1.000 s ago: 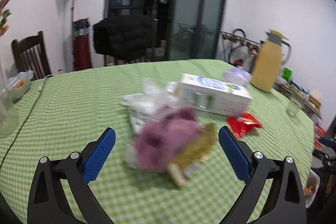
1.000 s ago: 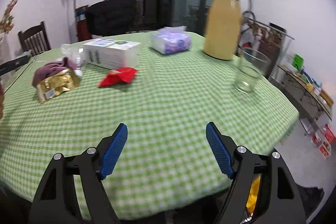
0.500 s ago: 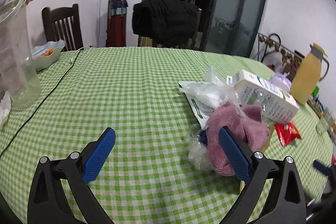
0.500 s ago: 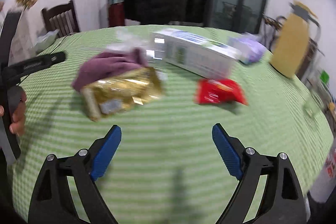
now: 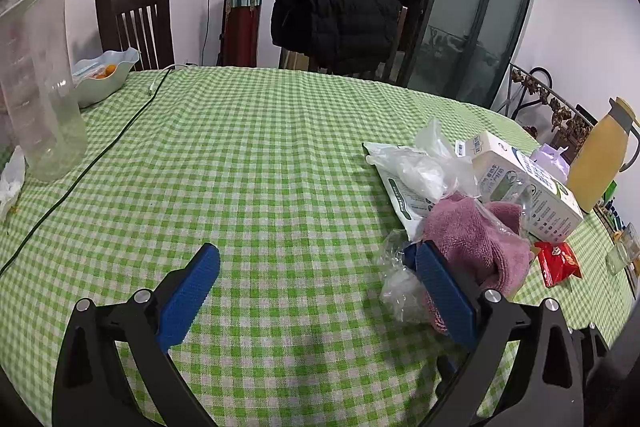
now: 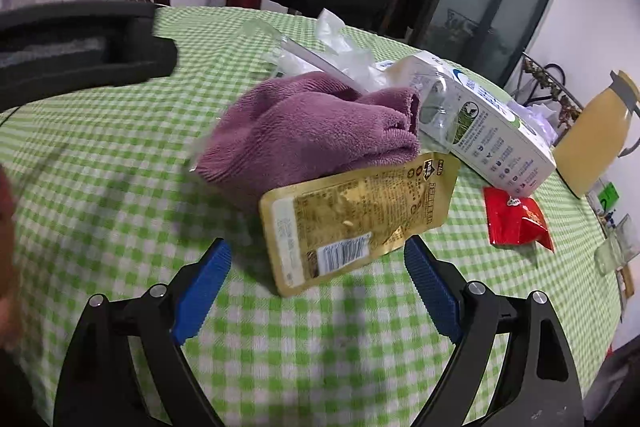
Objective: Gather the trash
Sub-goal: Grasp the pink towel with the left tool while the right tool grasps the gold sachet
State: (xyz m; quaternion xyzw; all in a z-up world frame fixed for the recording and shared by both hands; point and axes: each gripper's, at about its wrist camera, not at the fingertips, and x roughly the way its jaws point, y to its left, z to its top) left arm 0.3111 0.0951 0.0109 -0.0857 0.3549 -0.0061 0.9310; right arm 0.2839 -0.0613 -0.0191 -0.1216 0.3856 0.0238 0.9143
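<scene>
The right gripper (image 6: 316, 269) hangs low over the green checked tablecloth (image 6: 280, 347), its jaws spread wide and just starting to narrow, with nothing between the pads. The near corner of a gold foil pouch (image 6: 356, 219) lies flat just ahead of that gap; it looks torn and empty, so I judge it the trash this gripper is lining up on, pointing down at a slant so the fingers can close on the pouch's edge.

The left gripper (image 5: 316, 287) also has its jaws spread and empty. It sits over bare cloth, with its right finger just beside a crumpled clear plastic wrap (image 5: 400, 279), probably waiting to one side so the other hand has room.

Behind the pouch a purple towel (image 6: 316, 131) is bunched up, its edge resting on the pouch's far end; it is likely not trash and may drag along when the pouch is pulled. Further back lie a clear plastic bag (image 5: 424, 167) with something white inside, a white carton (image 6: 484, 131) on its side, and a red snack packet (image 6: 516, 223).

Farthest off stand a yellow jug (image 6: 592, 143), a tall clear pitcher (image 5: 36, 83) that looks empty, and a pale bowl (image 5: 106, 75) holding something orange. No bin shows in either view.
</scene>
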